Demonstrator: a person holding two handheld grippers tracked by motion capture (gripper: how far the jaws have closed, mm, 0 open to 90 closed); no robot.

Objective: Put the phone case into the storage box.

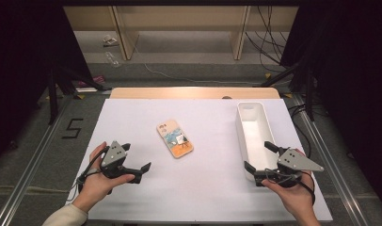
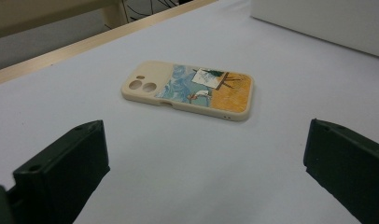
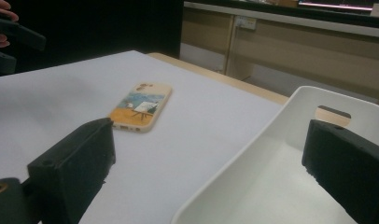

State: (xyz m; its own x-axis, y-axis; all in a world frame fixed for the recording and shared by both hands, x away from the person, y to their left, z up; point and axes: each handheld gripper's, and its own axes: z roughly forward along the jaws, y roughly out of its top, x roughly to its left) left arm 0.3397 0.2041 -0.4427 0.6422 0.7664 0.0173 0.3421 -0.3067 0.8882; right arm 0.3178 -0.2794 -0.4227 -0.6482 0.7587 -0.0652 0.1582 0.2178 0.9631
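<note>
A cream phone case (image 1: 174,138) with a blue and orange picture lies flat on the white table top (image 1: 132,117), back side up. In the left gripper view the phone case (image 2: 190,88) sits a short way ahead of the open jaws. My left gripper (image 1: 136,157) rests at the near left, open and holding nothing, pointing toward the case. My right gripper (image 1: 258,156) is open at the near end of a long white bin (image 1: 242,123). In the right gripper view one jaw stands over the table and the other over the inside of the bin (image 3: 253,154). Nothing lies in the bin.
The white bin (image 2: 327,23) stands lengthwise along the table's right side. A wooden strip (image 1: 194,92) runs along the table's far edge. Beyond it are shelving legs, cables and dark stands on the floor. The left gripper (image 3: 15,37) appears far left in the right gripper view.
</note>
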